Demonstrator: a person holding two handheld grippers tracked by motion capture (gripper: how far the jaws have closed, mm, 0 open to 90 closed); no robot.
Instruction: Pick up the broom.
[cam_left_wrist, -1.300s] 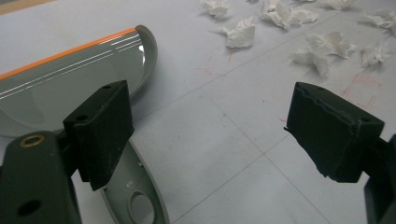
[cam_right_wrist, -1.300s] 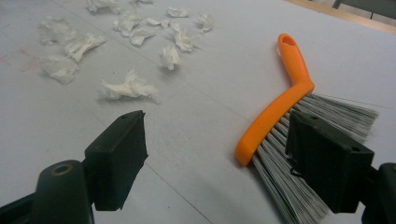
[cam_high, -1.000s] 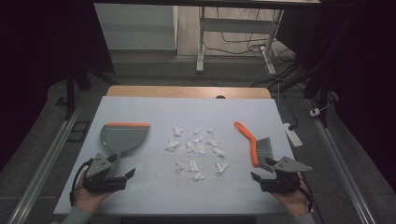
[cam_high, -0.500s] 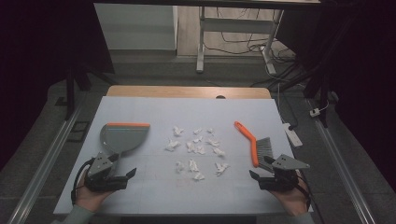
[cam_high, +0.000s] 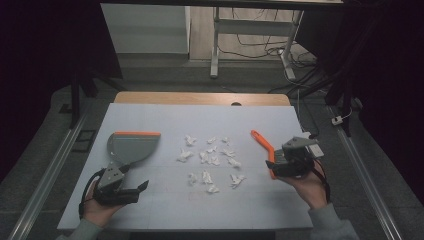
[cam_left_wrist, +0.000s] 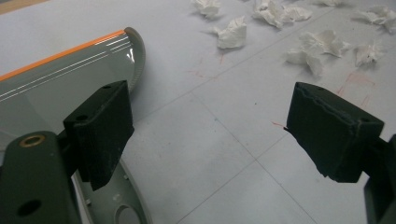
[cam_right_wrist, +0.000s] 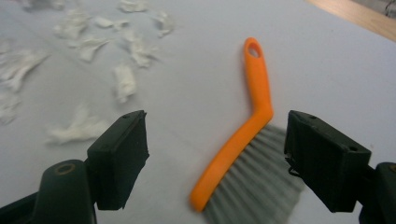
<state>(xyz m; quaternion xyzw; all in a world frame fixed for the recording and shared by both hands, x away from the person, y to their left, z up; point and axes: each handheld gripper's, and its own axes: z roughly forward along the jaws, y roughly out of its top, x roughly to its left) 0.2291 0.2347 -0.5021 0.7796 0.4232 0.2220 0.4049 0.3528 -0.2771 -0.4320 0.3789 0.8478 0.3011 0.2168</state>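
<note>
Right gripper over the brush near the desk's right edge, jaws wide, straddling the orange handle and bristles without touching. Left gripper near the front left corner, jaws apart, just behind the dustpan. Paper scraps mid-desk.

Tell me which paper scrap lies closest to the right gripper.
The scrap at the pile's lower right edge; the others lie farther left or farther up the table from the right gripper.
</note>
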